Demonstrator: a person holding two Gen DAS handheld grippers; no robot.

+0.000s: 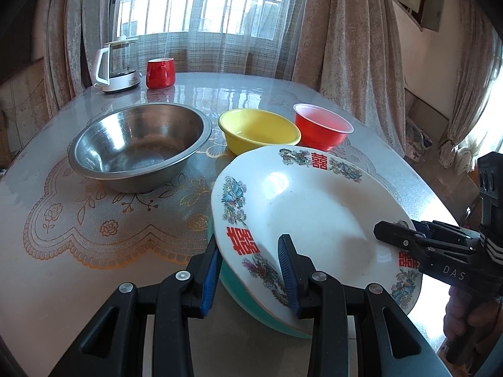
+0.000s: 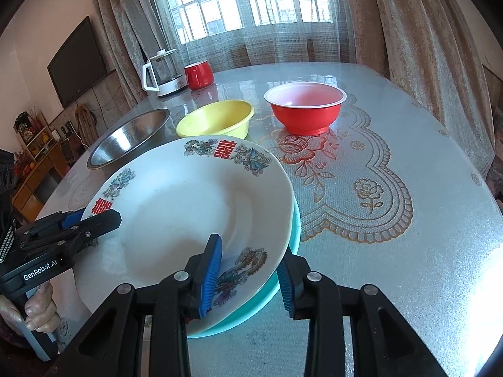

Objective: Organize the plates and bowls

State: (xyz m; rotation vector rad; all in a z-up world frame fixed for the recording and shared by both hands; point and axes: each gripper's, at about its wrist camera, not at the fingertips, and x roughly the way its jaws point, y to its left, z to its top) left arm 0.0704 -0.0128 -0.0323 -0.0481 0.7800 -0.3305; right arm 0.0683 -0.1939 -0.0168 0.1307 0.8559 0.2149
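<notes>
A white plate (image 1: 314, 213) with red characters and bird patterns lies on a teal plate (image 1: 248, 298) near the table's front edge; the white one also shows in the right wrist view (image 2: 188, 207), over the teal plate (image 2: 270, 298). My left gripper (image 1: 250, 275) straddles the rims of both plates at their left side, jaws partly closed around them. My right gripper (image 2: 248, 279) straddles the same rims at the right side. A steel bowl (image 1: 138, 147), a yellow bowl (image 1: 257, 130) and a red bowl (image 1: 322, 125) stand behind.
A white kettle (image 1: 114, 66) and a red mug (image 1: 160, 72) stand at the far left of the table (image 1: 94, 267). Curtains and a window are behind. The table's lace-pattern cover (image 2: 361, 188) stretches to the right.
</notes>
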